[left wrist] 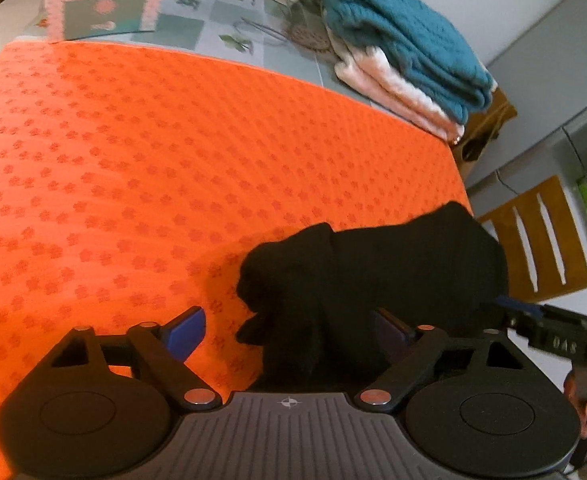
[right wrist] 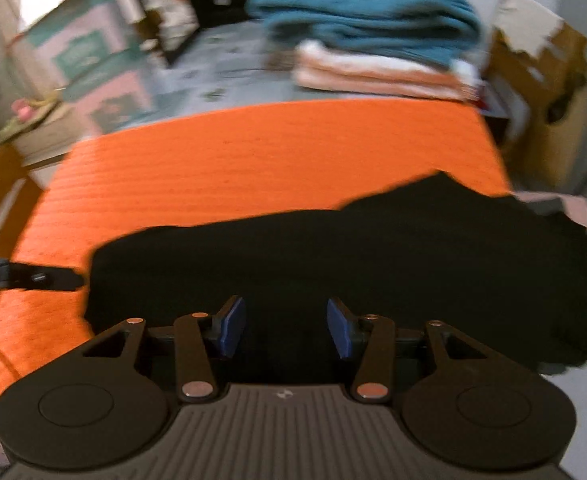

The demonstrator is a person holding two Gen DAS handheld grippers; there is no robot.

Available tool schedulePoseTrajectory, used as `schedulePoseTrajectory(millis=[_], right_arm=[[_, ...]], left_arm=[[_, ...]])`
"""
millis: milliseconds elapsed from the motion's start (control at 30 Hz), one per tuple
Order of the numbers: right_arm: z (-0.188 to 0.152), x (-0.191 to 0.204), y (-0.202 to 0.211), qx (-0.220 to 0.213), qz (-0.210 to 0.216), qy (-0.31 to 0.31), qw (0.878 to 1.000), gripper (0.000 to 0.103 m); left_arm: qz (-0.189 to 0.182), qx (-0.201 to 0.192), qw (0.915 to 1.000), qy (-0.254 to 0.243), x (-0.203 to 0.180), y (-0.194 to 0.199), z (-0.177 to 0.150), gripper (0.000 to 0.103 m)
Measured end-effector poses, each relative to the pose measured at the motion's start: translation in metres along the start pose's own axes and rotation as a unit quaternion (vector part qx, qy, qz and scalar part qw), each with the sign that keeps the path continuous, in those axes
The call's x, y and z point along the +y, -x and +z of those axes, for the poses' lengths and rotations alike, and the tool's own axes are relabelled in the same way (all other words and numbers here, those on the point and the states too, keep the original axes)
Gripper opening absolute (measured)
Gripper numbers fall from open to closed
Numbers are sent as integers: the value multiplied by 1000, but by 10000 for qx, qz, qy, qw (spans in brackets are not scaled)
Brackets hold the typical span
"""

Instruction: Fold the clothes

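Bunching at the near right of the orange-covered desk point(left wrist: 173, 140), the black garment point(left wrist: 373, 272) lies under both spread-fingered grippers, left point(left wrist: 289, 332) and right point(right wrist: 287, 330), gripping nothing, so closing blindly risks pinching several layers together.

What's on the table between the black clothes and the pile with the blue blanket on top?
Only bare orange mat between the black garment and the folded pile topped by the teal blanket, then a strip of patterned tablecloth. The left wrist view shows it best.
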State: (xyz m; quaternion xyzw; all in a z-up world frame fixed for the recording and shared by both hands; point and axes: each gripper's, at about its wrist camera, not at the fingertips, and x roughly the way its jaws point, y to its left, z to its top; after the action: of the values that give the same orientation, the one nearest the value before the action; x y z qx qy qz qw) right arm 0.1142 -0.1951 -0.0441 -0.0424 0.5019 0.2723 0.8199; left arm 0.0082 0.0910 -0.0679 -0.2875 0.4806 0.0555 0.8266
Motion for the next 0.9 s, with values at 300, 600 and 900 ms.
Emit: schedulePoseTrajectory(millis=[300,600,900], right_arm=[[-13,-95,-28,-28,-1031,-756,9918,71],[-24,-156,-42,-164,-1411,-1309,9812,73],[-14,-168,-43,-240,-857,-1762,9803,9]], left_arm=[[237,175,9987,-405,-21,-34,2,36],[474,-217,9980,-359,-27,-30,10,16],[735,-955,9908,-621,-44,-20,75,15]])
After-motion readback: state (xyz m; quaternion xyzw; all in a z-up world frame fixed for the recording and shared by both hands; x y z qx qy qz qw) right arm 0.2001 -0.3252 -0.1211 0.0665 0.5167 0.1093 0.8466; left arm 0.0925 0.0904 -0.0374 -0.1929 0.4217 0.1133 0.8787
